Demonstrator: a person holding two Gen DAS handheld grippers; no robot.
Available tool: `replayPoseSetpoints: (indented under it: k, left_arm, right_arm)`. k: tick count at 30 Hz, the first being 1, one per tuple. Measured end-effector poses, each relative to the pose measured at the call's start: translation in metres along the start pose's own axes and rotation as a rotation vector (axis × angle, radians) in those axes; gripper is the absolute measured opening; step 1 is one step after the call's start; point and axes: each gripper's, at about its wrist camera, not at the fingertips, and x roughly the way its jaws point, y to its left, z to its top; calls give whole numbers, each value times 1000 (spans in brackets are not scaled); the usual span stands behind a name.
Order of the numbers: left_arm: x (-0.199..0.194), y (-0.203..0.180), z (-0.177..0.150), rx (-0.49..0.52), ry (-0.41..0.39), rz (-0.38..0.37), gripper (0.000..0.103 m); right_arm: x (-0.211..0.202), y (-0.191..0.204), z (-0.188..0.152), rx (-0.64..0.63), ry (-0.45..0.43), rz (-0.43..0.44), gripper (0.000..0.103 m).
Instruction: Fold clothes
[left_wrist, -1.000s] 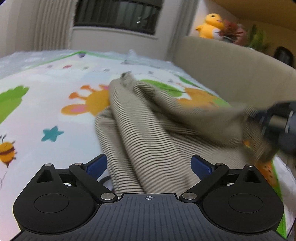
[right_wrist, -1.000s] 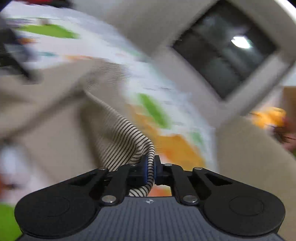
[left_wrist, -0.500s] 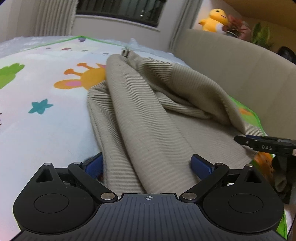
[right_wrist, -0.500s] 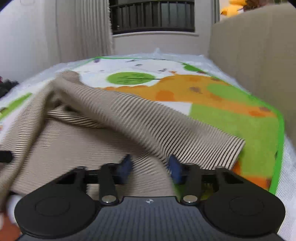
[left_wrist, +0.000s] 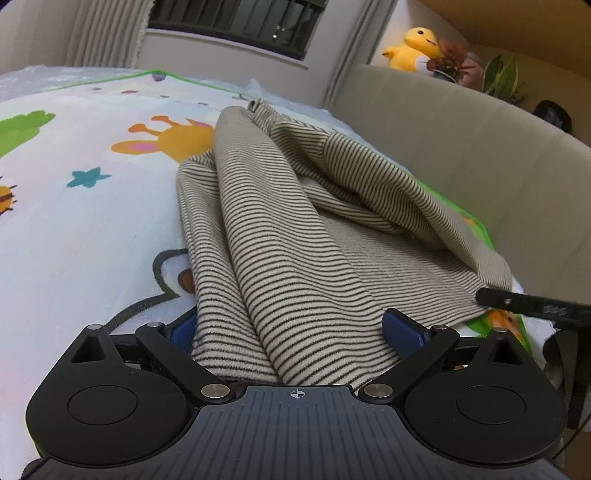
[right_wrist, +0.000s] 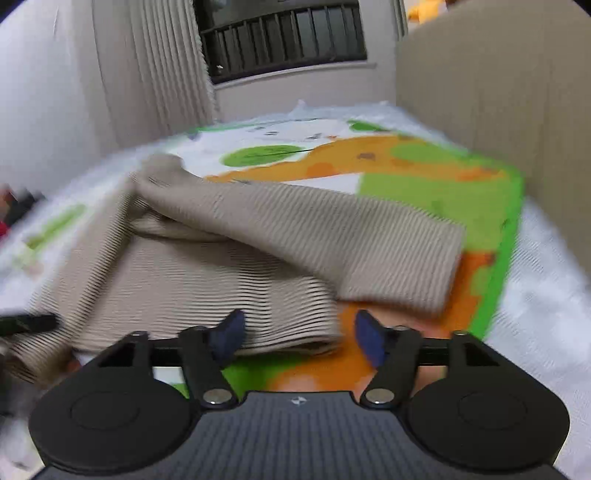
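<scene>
A beige garment with thin dark stripes (left_wrist: 295, 229) lies bunched on a colourful cartoon mat (left_wrist: 92, 221). Its near edge runs between the wide-apart blue pads of my left gripper (left_wrist: 291, 326), which is open and does not press the cloth. In the right wrist view the same garment (right_wrist: 207, 273) has a sleeve-like fold (right_wrist: 332, 236) laid across it. My right gripper (right_wrist: 299, 334) is low at the garment's near corner. Its jaws are opening, with the cloth's edge loose by the left pad. One of its black fingers (left_wrist: 532, 306) shows at the right of the left wrist view.
A tall beige padded wall (left_wrist: 461, 147) runs along the mat's right side, with a yellow plush duck (left_wrist: 413, 48) and plants on top. A dark window (left_wrist: 236, 18) and curtains (right_wrist: 155, 74) stand behind. The mat's green border (right_wrist: 509, 236) meets a white cover.
The right gripper rolled upright, let go of the striped edge it was pinching and spread its jaws. The lifted fold now lies flat. My left gripper sank slightly toward the cloth.
</scene>
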Motion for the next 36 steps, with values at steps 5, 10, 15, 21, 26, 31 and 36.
replayPoseSetpoints:
  k: [5,10,15,21,26,31,36]
  left_arm:
    - [5,8,8,-71,-1,-6,103]
    - [1,6,13,-138,17,12,103]
    - [-12,0,9,-199,68,-24,103]
    - [-29,-28,-11,-145,134,-58,103]
    - [-40,-60,-11,-3,55,26,103]
    - [-41,-79,2,113,-32,117,103]
    - [-7,-75,11,127,77,143,103]
  right_arm:
    - [-3,2,16,183,-103,136,89]
    - [2,11,12,122,-38,51,71]
    - [-26,1,-5,134,-2,42,65]
    - [-73,7,-48,66,38,32,67]
    - [-95,23,-64,-35,35,3,76]
    - [-102,30,-59,-113,30,28,84]
    - [-123,43,-43,-321,-28,-18,85]
